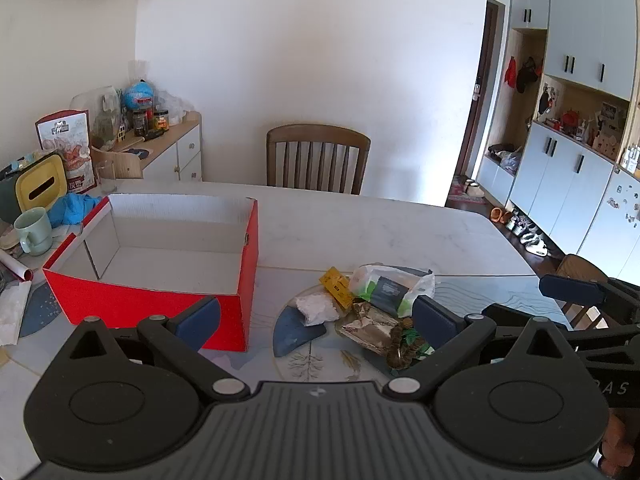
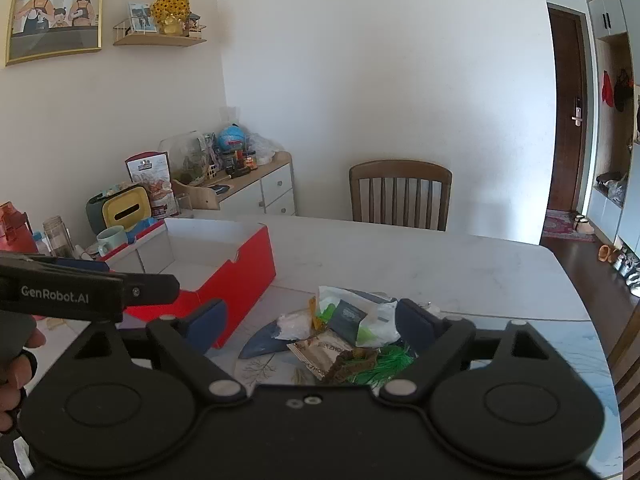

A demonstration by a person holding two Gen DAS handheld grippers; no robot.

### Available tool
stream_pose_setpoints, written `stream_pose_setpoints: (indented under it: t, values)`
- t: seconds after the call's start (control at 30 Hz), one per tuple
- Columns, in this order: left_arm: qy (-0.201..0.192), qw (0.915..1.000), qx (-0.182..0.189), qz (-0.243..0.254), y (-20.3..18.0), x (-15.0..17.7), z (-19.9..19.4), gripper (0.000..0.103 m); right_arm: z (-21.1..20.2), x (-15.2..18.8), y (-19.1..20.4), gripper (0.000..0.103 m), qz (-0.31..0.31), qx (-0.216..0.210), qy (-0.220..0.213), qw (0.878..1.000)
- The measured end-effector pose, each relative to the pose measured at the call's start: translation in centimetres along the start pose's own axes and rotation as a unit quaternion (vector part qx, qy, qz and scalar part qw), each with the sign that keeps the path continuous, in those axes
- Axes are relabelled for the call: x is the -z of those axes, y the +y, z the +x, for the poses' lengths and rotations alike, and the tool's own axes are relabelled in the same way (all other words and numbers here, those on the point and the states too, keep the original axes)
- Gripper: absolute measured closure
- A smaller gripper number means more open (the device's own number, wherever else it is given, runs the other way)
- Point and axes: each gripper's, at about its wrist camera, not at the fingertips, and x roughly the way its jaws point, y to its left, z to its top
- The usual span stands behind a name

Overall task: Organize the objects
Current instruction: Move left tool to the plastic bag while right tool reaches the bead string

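Table (image 1: 380, 220): marble top under both grippers.
Red box (image 1: 152, 300): open, ahead-left of the left gripper (image 1: 316, 314).
Packet pile (image 2: 344, 332): between the right gripper's (image 2: 310, 326) spread fingers.
Grippers: both spread wide, holding nothing.

The side of the left hand-held gripper (image 2: 80, 292), seen in the right wrist view, bears "GenRobot.AI" in light letters on black. In the left wrist view the right hand-held gripper (image 1: 568, 292) shows only the letters "AS" on its body at the frame's right edge. A brown snack packet (image 2: 320, 354) in the pile near the front edge of the surface (image 2: 400, 252) carries the letters "ZHO" along its edge. Print on the yellow packet (image 1: 337, 286), the dark card (image 2: 347, 318) and the red-and-white bag (image 1: 68, 148) is too small to read.
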Motion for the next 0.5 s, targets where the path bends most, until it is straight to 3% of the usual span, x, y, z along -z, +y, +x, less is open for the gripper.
stream_pose_setpoints:
  t: [0.5]
  values:
    - [0.027, 0.9985, 0.037, 0.029, 2.4, -0.3, 4.3, 0.0, 4.0, 0.7, -1.0, 0.022, 0.045, 0.035, 0.054, 0.997]
